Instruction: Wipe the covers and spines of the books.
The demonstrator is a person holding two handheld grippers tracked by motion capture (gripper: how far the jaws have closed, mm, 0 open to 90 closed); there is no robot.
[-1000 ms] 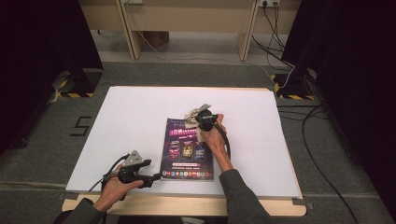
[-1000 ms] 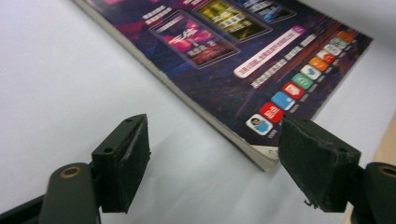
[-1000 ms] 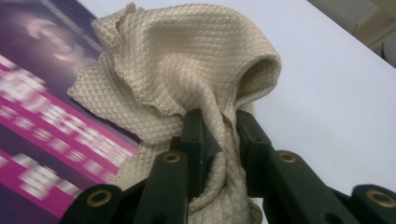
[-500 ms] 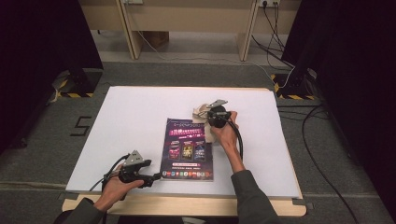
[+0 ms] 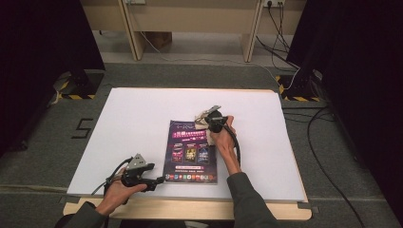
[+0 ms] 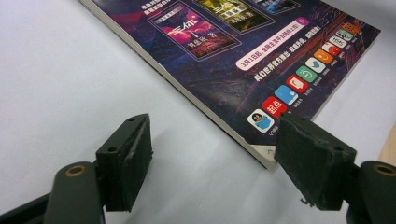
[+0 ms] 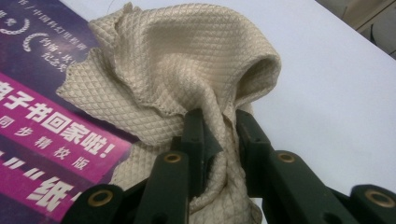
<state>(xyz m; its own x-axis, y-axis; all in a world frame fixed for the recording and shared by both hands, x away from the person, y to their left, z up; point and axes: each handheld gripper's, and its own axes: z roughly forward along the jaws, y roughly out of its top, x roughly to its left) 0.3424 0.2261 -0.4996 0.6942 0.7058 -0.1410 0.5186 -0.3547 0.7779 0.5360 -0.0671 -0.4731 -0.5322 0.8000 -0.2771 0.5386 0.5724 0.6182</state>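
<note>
Right gripper (image 5: 208,118), jaws pinching the cloth (image 7: 187,70), has carried it from mid-cover to the magazine's (image 5: 191,152) top right corner: wipe stroke probably ending. Left gripper (image 6: 210,163) waits wide, empty.

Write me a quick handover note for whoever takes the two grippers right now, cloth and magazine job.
Right gripper: shut on the beige cloth, bunched between its pads, at the magazine's far right corner in the high view.
Left gripper: open, holding nothing, low by the near left corner of the magazine; one jaw hangs over that corner.
Magazine lies flat, cover up, mid-table on the white board.
Done: cloth picked up and brought to the cover.
Left, probably: wipe the cover with the cloth, steadying the magazine with the left gripper if it slides.
</note>
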